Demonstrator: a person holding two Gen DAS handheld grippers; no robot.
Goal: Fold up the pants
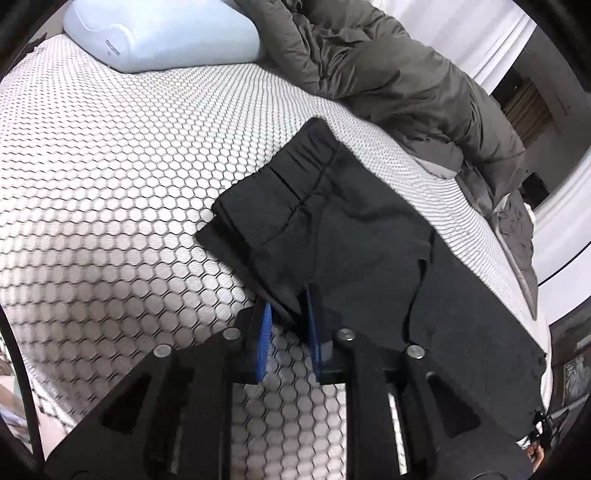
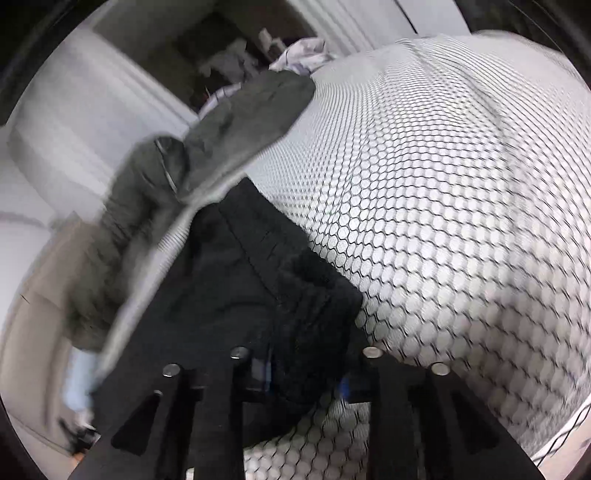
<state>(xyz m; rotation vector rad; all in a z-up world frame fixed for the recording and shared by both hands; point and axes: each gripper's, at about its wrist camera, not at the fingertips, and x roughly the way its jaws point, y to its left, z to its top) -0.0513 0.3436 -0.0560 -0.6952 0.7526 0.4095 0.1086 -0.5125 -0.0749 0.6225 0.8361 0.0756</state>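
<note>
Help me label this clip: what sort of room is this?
Most likely a bedroom: the black pants lie on a bed's honeycomb-patterned mattress, with a pale blue pillow and a rumpled grey comforter on it.

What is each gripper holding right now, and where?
Left gripper pinches the black pants at a near corner edge; right gripper clamps a bunched edge of them.

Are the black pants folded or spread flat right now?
Partly folded: the pants have one section doubled over the layer beneath on the bed.

Soft, even indoor light — left view sharp, right view motion-blurred; fisheye bending and dark corners.
</note>
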